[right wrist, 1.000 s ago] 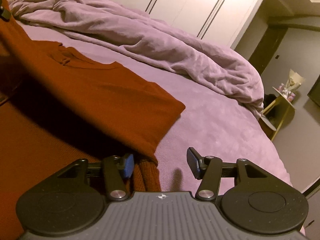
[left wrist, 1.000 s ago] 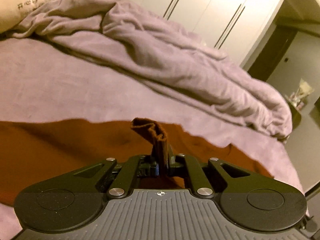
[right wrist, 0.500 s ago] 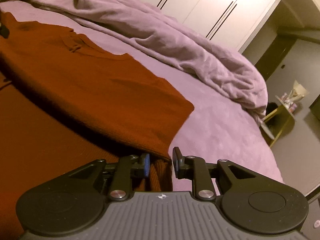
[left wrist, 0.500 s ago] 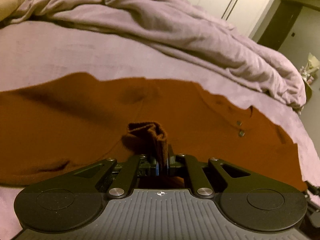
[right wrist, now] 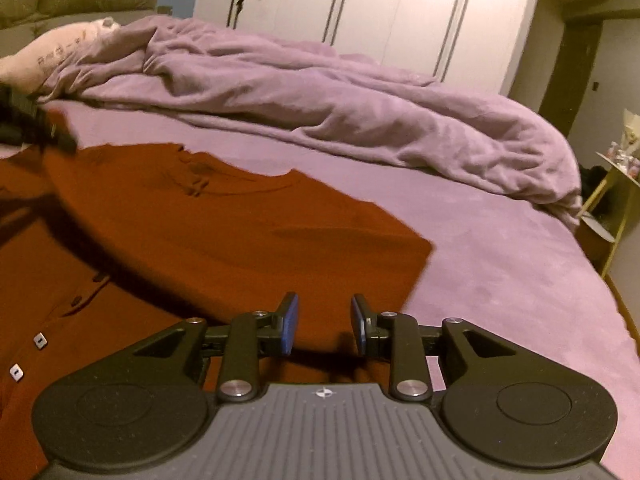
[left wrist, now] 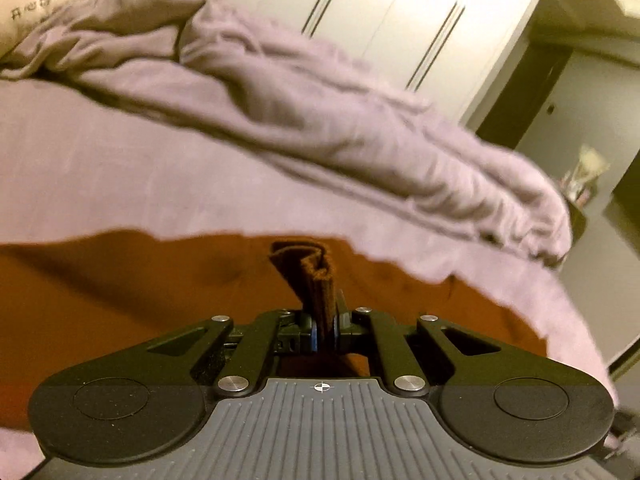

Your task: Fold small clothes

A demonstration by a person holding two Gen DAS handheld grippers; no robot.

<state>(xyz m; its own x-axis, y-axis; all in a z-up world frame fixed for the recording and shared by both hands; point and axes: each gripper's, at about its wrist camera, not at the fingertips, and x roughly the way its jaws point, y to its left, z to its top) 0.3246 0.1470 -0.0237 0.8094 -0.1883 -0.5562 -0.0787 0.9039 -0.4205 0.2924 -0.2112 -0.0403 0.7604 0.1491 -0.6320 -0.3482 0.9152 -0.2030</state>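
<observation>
White wardrobe doors (right wrist: 360,12) and a rumpled lilac duvet (right wrist: 340,120) are seen behind a bed (right wrist: 500,272) covered in a lilac sheet, on which a rust-brown buttoned garment (right wrist: 224,232) is spread, one part already laid over the rest. In the left wrist view, the left gripper (left wrist: 325,326) is seen with its jaws shut tight on a bunched edge of the garment, a ribbed fold standing up between them. In the right wrist view, the right gripper (right wrist: 323,326) is seen with its jaws partly open; they were closing over the last second, but nothing is pinched between them now, and only the flat cloth is seen below and beyond the gap. The fold is judged to be under way, with only one corner secured. If the cloth is pulled by the left side alone, the garment could be dragged askew and the laid layer wrinkled. If the right jaws are closed too high, the hem could be missed altogether.
</observation>
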